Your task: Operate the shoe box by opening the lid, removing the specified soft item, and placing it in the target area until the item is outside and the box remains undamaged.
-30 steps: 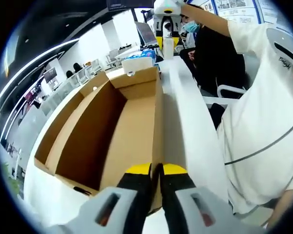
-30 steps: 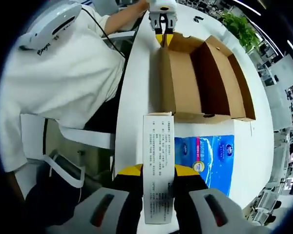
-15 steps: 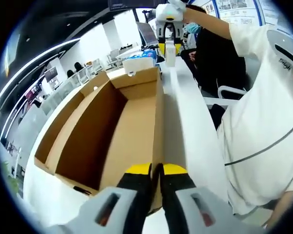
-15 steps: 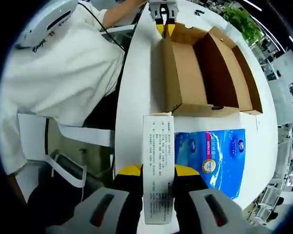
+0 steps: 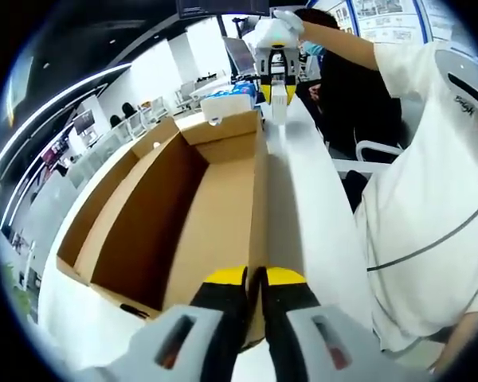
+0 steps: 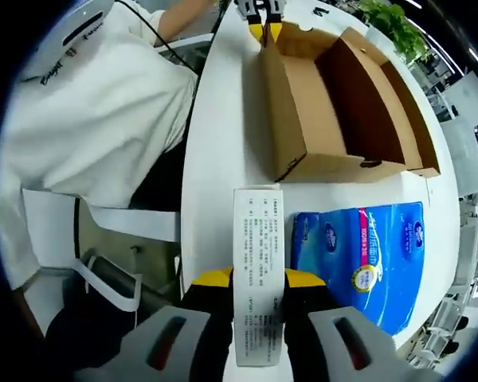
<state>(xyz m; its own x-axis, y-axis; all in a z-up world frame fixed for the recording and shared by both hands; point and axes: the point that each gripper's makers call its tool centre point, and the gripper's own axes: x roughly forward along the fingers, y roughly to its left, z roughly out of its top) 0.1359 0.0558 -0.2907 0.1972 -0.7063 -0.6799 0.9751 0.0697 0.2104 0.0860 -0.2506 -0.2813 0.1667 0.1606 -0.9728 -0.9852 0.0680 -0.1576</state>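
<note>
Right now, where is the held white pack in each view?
Left gripper view: the pack is small, top centre, beyond the box, held by the right gripper.
Right gripper view: bottom centre, the pack is clamped between the jaws.
Shared landmark: the box.

Left gripper (image 5: pixel 253 276) has its jaws pinched tight on the near wall of the open cardboard box (image 5: pixel 183 207) on the white table (image 5: pixel 311 215). At the far end, the other gripper (image 5: pixel 276 49) holds a white pack (image 5: pixel 279 103) above the table.

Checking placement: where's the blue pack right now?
In the right gripper view, the blue pack lies on the white table, right of the right gripper and just short of the open box.
</note>
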